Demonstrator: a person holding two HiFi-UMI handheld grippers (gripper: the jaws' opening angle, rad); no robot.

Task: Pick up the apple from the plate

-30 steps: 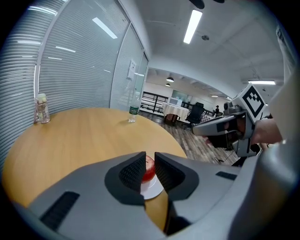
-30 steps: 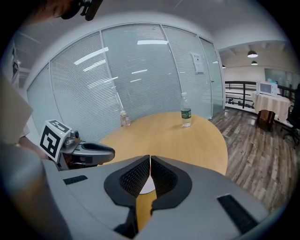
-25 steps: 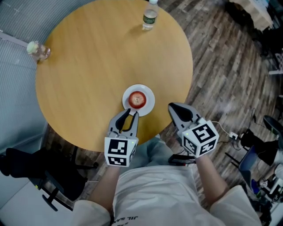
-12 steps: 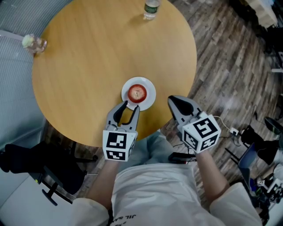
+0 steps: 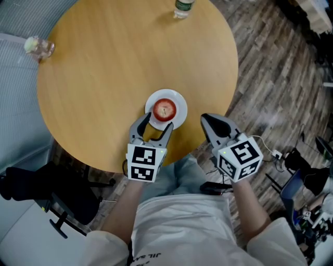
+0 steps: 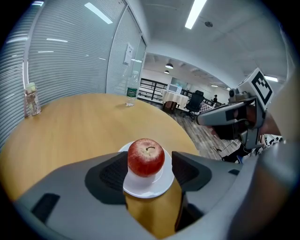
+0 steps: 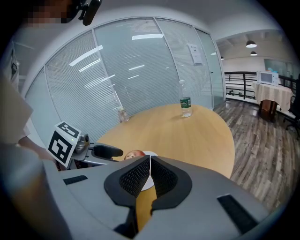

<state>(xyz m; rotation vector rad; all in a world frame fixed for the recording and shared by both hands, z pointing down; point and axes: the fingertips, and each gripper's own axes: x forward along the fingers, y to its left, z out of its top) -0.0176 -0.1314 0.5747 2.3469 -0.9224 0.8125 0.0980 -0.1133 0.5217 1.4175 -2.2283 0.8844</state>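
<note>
Jar [image 5: 39,47]: small, clear, at the left edge of the round wooden table [image 5: 93,78].
Left gripper [image 5: 156,123]: jaws spread wide, having just been opening; nothing gripped; fingertips flank the near rim of the plate.
Plate [image 5: 178,117]: white, near the table's front edge.
Apple [image 5: 164,109]: red, upright on the plate, in line with the gap between the left jaws, pads clear of it.
Water bottle [image 5: 183,8]: upright at the far edge.
Right gripper [image 5: 210,121]: jaws pressed together, empty, over the table edge just right of the plate.
</note>
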